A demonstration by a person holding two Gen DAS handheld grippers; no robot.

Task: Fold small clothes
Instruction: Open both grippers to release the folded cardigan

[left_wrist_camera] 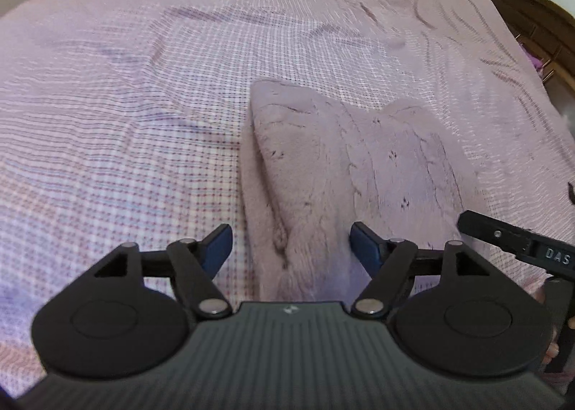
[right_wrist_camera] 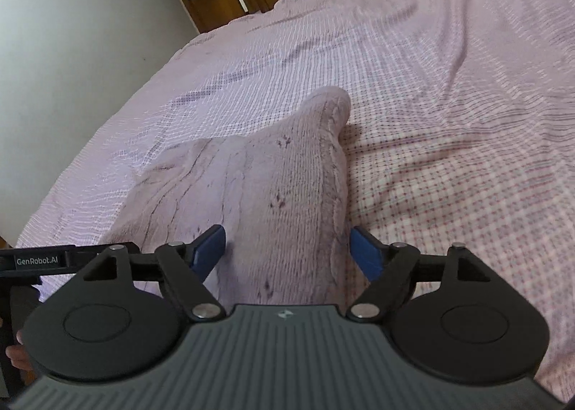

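Fleecy lilac cloth, a small garment (left_wrist_camera: 345, 172) already doubled over, lay on the checked bedspread (left_wrist_camera: 125, 104). At the garment's near edge hovered the left hand-held gripper (left_wrist_camera: 291, 248), and the right hand-held gripper (right_wrist_camera: 287, 251) was just beside it at the same edge. Both stood wide, blue pads clear of the cloth, nothing held. The risk, as I judged it, was the plush pile springing the fold open, or a pad catching the bedspread along with the fleece and dragging both askew.
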